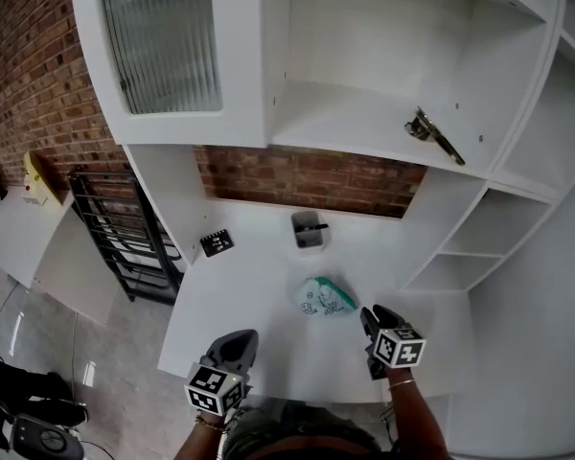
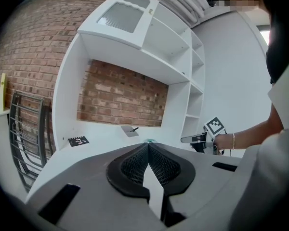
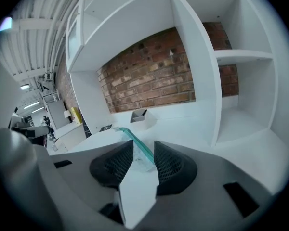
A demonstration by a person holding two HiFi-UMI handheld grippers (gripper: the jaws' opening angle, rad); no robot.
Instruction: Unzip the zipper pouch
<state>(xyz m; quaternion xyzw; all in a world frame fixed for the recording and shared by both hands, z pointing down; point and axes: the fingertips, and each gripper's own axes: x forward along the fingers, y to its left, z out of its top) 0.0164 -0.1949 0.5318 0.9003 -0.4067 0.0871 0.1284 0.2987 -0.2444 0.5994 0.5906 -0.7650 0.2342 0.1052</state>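
Note:
The zipper pouch (image 1: 323, 297), pale with a print and a teal zipper edge, lies on the white desk (image 1: 259, 295) near its middle. My right gripper (image 1: 374, 316) sits just right of it and nearer to me. In the right gripper view its jaws (image 3: 143, 146) stand a little apart, and the pouch's teal edge (image 3: 131, 134) shows beyond the gap, untouched by the pads. My left gripper (image 1: 240, 339) hovers at the desk's front edge, left of the pouch. It is shut (image 2: 148, 146) with nothing in it. The left gripper view shows the right gripper (image 2: 192, 139) from the side.
A white pen holder (image 1: 308, 229) stands at the back of the desk, before the brick wall. A black marker card (image 1: 217, 243) lies at the back left. White shelves (image 1: 460, 247) rise on the right, and a black metal rack (image 1: 120, 233) stands left of the desk.

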